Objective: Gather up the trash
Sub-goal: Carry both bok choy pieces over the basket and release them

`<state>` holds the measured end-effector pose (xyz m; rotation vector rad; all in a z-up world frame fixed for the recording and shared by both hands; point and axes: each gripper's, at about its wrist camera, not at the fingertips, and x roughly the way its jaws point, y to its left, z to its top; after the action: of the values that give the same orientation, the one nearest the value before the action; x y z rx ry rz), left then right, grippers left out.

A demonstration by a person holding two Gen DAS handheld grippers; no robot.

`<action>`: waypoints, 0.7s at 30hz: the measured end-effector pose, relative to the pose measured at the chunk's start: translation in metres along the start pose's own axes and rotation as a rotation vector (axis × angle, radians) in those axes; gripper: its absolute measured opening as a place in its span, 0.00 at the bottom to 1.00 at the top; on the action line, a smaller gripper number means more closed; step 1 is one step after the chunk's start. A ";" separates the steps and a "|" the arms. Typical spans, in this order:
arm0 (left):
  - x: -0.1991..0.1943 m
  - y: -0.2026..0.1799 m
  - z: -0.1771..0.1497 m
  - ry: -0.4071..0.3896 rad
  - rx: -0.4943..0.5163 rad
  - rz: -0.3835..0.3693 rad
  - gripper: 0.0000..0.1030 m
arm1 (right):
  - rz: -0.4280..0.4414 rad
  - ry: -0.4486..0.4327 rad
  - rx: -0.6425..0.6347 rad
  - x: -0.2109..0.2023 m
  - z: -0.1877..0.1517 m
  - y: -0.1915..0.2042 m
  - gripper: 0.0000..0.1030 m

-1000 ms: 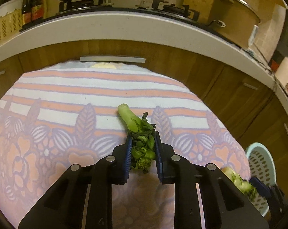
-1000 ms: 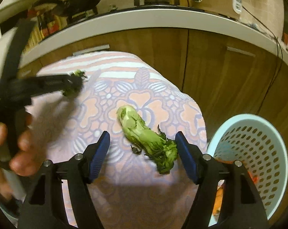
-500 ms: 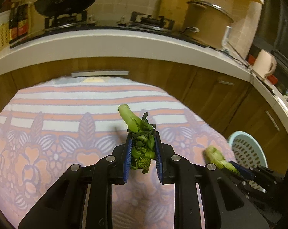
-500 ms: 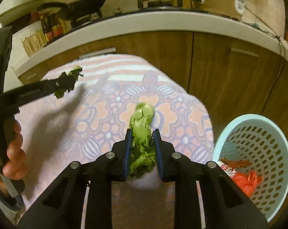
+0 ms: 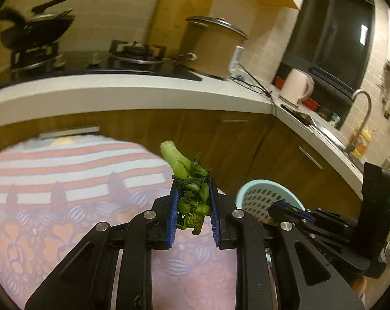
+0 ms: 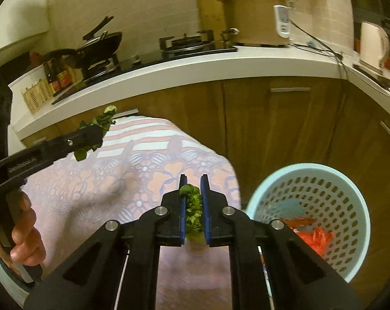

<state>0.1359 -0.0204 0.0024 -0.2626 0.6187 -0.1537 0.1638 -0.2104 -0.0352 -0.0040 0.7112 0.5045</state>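
Clamping a leafy stalk (image 5: pixel 191 193), the left gripper (image 5: pixel 193 206) holds it above the patterned cloth (image 5: pixel 65 180) on the bench; the pale stem end sticks out ahead of the blue pads (image 5: pixel 172 217) and the floret end hangs behind them. The right gripper (image 6: pixel 193 201) is likewise shut tight on a 2nd green scrap (image 6: pixel 193 211), which sits wholly between its pads over the cloth's near edge. A perforated blue basket (image 6: pixel 349 186) stands to the right of the bench, near both grippers, with red waste (image 6: pixel 313 237) at its bottom. Only the right wrist view shows that waste, plus the bare hand (image 6: pixel 22 242) holding the left gripper's handle. Only the left wrist view shows the sink tap (image 5: pixel 362 103) and dark window (image 5: pixel 334 38).
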 end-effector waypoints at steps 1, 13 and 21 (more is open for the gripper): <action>0.002 -0.005 0.000 0.002 0.009 -0.004 0.19 | 0.005 0.001 0.008 -0.002 -0.001 -0.004 0.08; 0.031 -0.070 -0.002 0.059 0.121 -0.099 0.19 | -0.074 -0.030 0.045 -0.039 -0.003 -0.045 0.08; 0.071 -0.118 -0.014 0.133 0.193 -0.165 0.20 | -0.140 -0.028 0.140 -0.054 -0.011 -0.098 0.08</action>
<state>0.1768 -0.1517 -0.0137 -0.1173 0.7091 -0.3905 0.1654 -0.3220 -0.0264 0.0833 0.7124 0.3199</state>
